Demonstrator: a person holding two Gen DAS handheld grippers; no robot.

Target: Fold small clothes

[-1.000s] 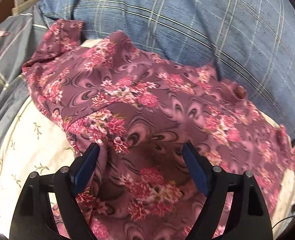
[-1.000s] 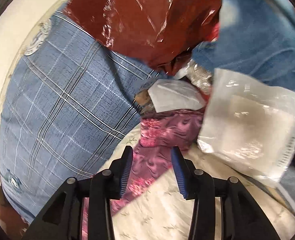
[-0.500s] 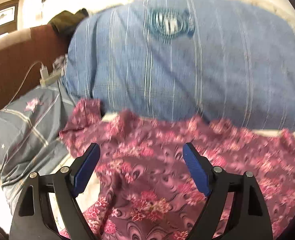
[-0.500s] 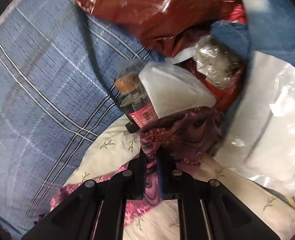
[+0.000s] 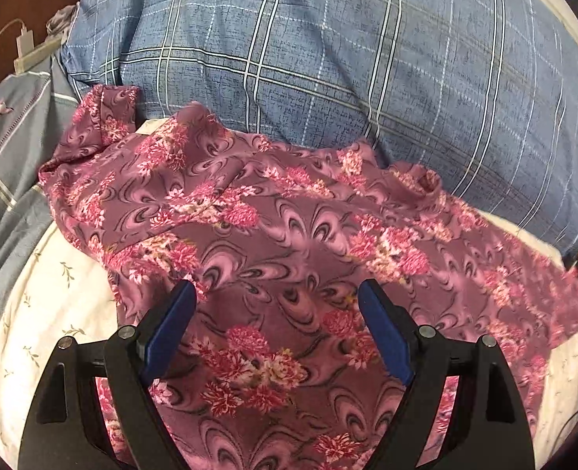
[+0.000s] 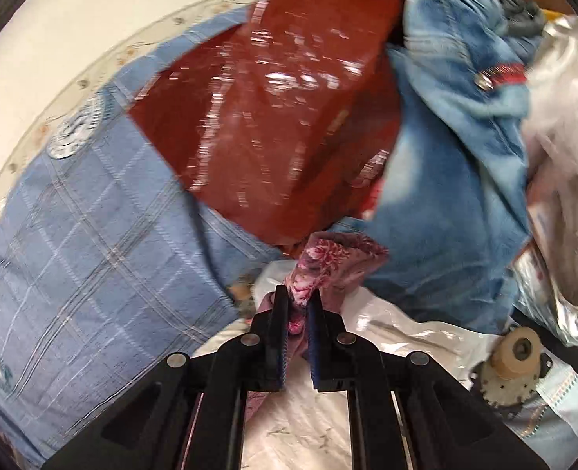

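A mauve garment with pink flowers (image 5: 273, 235) lies spread over a cream leaf-print sheet (image 5: 42, 305), its far edge against a blue plaid pillow (image 5: 328, 58). My left gripper (image 5: 277, 297) is open and empty just above the garment's near part. My right gripper (image 6: 297, 301) is shut on one end of the same floral garment (image 6: 332, 262) and holds it lifted off the bed.
A grey star-print blanket (image 5: 11, 145) lies left. A white charger and power strip (image 5: 26, 51) sit at the far left. Right view: a shiny red-brown plastic bag (image 6: 273, 109), blue denim (image 6: 453, 156), clear plastic bags (image 6: 563, 125) and a round tan part (image 6: 516, 356).
My right gripper closed on the garment's end and has lifted it up. My left gripper stayed open, tilted up toward the pillow, then back down over the garment.
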